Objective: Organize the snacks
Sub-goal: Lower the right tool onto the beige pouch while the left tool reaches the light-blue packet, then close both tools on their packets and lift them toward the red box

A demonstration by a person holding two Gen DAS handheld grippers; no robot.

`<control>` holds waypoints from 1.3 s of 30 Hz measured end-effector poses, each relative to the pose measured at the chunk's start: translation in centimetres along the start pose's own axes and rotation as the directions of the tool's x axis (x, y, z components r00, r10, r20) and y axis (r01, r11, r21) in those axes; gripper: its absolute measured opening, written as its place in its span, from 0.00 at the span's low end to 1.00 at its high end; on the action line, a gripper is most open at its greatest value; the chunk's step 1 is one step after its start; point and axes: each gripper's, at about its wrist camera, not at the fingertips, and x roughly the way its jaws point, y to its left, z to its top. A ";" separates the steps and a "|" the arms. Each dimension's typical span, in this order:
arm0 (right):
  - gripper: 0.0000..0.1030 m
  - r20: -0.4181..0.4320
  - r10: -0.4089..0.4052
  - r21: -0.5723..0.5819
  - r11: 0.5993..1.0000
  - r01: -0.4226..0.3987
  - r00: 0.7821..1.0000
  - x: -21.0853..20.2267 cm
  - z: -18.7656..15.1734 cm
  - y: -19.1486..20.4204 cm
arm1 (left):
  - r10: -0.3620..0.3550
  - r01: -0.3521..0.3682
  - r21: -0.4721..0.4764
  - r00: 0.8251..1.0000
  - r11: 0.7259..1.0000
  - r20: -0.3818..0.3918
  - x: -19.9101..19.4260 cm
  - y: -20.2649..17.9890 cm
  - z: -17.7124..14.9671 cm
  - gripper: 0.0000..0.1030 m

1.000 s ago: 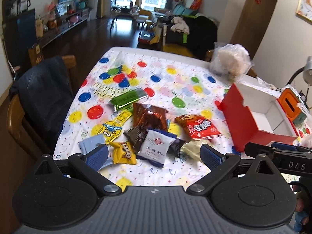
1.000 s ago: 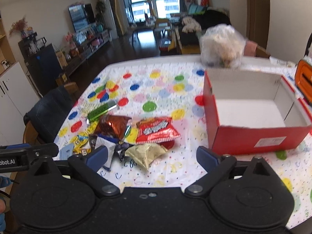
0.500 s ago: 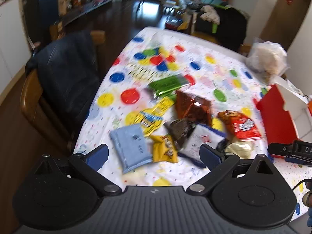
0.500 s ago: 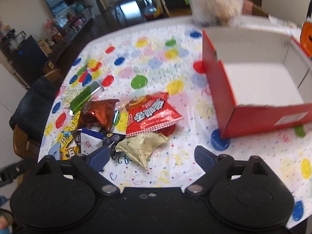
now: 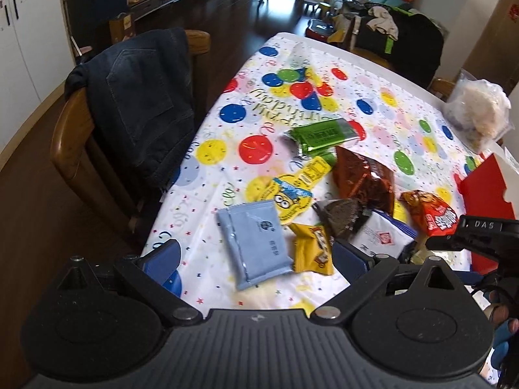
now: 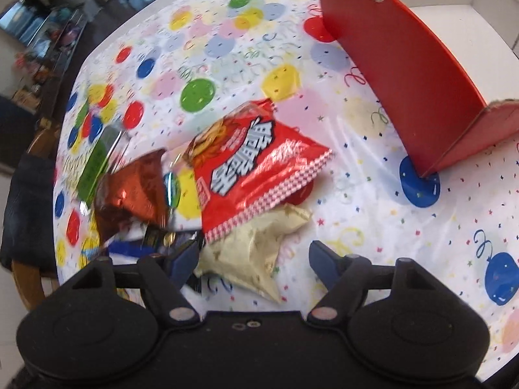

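Nothing has been sorted yet, as far as can be seen. The red box point(image 6: 418, 74) stands on the tabletop point(image 6: 373, 194) at the right, and the part of its white inside that shows holds nothing. All the snacks lie loose in a heap left of it.

The right gripper point(image 6: 254, 256) hangs over the near edge of the heap. Its jaws have just been closing and now stand partly open on either side of the cream packet point(image 6: 256, 246), not yet pressing on it. The red bag point(image 6: 256, 162) overlaps that packet's far end, so lifting the packet may drag the bag along.

The left gripper point(image 5: 256, 253) has its jaws wide apart and empty above the blue packet point(image 5: 256, 240) and the yellow packet point(image 5: 313, 249), which lie just beside each other.

Left to pack, judging from the heap: every packet, including the green bar point(image 5: 321, 136) and brown bag point(image 5: 366, 178) farther off. A chair with a dark jacket point(image 5: 139, 97) stands left of the tabletop, clear of the work.
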 end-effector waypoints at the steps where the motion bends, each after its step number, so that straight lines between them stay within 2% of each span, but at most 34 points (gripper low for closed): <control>1: 0.73 -0.003 -0.003 0.012 1.000 0.003 1.000 0.2 0.2 0.1 | 0.002 -0.002 -0.007 1.000 1.000 -0.004 0.2 0.2 0.1 0.97; 3: 0.72 -0.006 -0.012 0.014 1.000 0.012 1.000 0.6 0.4 0.3 | 0.008 -0.008 -0.016 1.000 1.000 -0.009 0.5 0.5 0.2 0.97; 9: 0.58 -0.023 -0.022 -0.014 1.000 0.022 0.999 1.1 0.1 0.6 | 0.016 -0.016 -0.027 1.000 0.999 -0.027 1.7 1.0 0.7 0.95; 14: 0.47 -0.010 -0.050 -0.122 0.991 0.048 0.999 0.6 -0.5 0.9 | 0.031 -0.032 -0.023 0.998 0.999 -0.049 3.6 0.6 1.1 0.94; 18: 0.37 -0.006 -0.042 -0.198 0.979 0.040 0.999 -0.1 -0.9 0.5 | 0.029 -0.037 -0.077 0.994 0.996 -0.101 5.5 0.7 1.8 0.88; 21: 0.35 -0.005 -0.035 -0.230 0.973 0.033 0.999 -0.5 -1.2 0.0 | 0.013 -0.032 -0.123 0.989 0.992 -0.148 6.9 0.9 2.0 0.87; 23: 0.34 -0.004 -0.031 -0.238 0.971 0.029 1.000 -0.7 -1.3 -0.4 | 0.014 -0.039 -0.142 0.985 0.989 -0.170 7.6 1.0 2.0 0.79; 26: 0.32 -0.003 -0.023 -0.247 0.969 0.022 1.000 -1.0 -1.6 -0.8 | 0.014 -0.045 -0.158 0.980 0.986 -0.197 8.3 1.0 1.9 0.76; 28: 0.32 0.000 -0.021 -0.255 0.967 0.020 1.000 -1.2 -1.7 -0.9 | 0.024 -0.055 -0.152 0.980 0.987 -0.200 8.7 0.9 1.8 0.74; 29: 0.32 0.001 -0.020 -0.259 0.966 0.020 1.000 -1.3 -1.8 -1.0 | 0.027 -0.059 -0.152 0.979 0.987 -0.203 8.8 0.9 1.7 0.68; 34: 0.31 0.001 -0.013 -0.276 0.961 0.013 1.000 -1.9 -2.2 -1.3 | 0.042 -0.072 -0.150 0.981 0.986 -0.190 8.7 0.7 1.6 0.64; 36: 0.31 0.004 -0.008 -0.281 0.960 0.008 1.000 -2.4 -2.3 -1.4 | 0.048 -0.076 -0.151 0.982 0.986 -0.182 8.6 0.6 1.6 0.52; 39: 0.30 0.018 0.005 -0.292 0.957 0.001 1.000 -3.2 -2.5 -1.5 | 0.047 -0.074 -0.153 0.983 0.985 -0.176 8.5 0.8 1.6 0.47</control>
